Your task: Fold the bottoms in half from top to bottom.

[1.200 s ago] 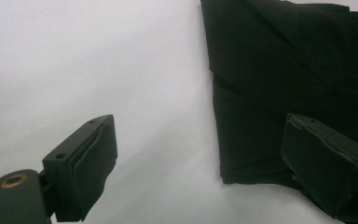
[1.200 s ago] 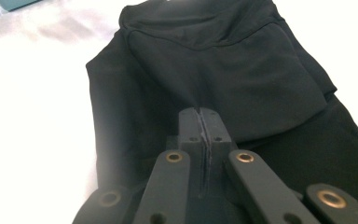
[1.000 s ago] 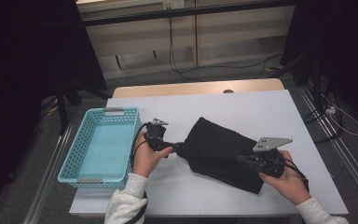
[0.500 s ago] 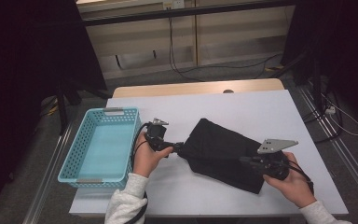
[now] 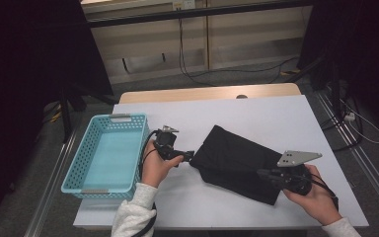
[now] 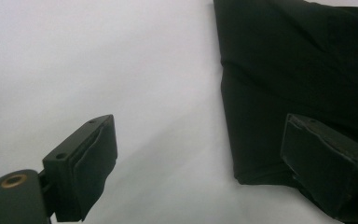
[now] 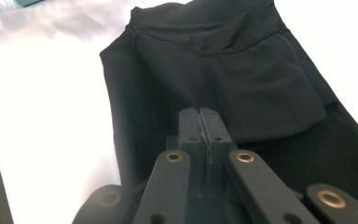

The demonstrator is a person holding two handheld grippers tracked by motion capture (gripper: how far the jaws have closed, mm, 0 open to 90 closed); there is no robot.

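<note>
lying between both tongs, black cloth [image 5: 239, 162], left tongs [image 5: 187, 157] at its corner

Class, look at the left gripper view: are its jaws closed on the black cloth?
No, the left gripper has its jaws wide apart, one over the cloth.

a lab-like recording room: white worktable [image 5: 256, 113], loose floor cables [image 5: 197, 74], dark curtains [image 5: 34, 59]

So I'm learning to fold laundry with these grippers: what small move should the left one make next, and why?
Probably close the left gripper on the near corner of the folded black cloth garment. Its jaws stand open astride that corner, while the right gripper looks pinched shut at the opposite edge, so both ends would then be held.
</note>
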